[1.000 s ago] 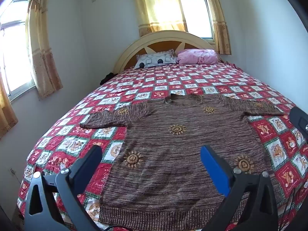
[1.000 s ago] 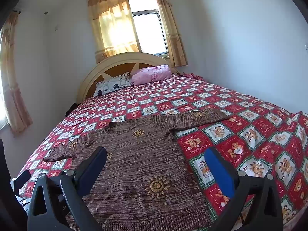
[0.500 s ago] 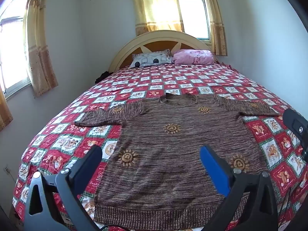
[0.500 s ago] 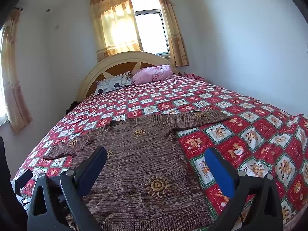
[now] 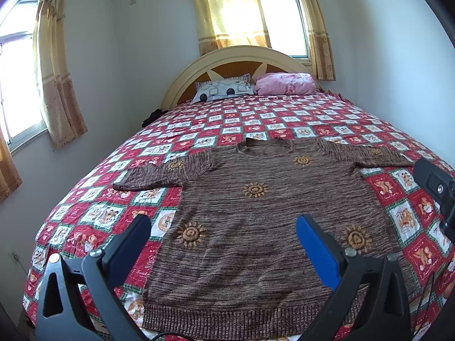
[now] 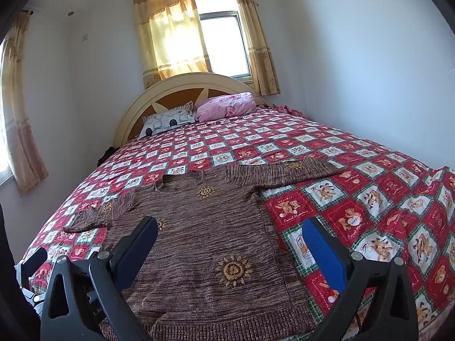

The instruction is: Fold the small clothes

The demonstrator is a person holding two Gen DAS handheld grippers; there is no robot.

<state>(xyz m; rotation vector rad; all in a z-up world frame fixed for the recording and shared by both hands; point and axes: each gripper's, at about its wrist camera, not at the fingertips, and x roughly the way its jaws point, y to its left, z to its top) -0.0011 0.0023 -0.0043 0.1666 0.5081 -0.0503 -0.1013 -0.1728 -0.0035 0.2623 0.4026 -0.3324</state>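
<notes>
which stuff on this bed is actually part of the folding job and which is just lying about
Part of the job:
- brown knit sweater, spread flat and unfolded
- left hand-held gripper, open, empty
- right hand-held gripper, open, empty

Just lying about:
- patterned pillow at the headboard
- pink pillow beside it
- red checked bedspread, only the surface underneath
- yellow curtains

Brown marled sweater point(image 5: 264, 221) with orange suns on a red-and-white checked bedspread point(image 5: 284, 119).
</notes>
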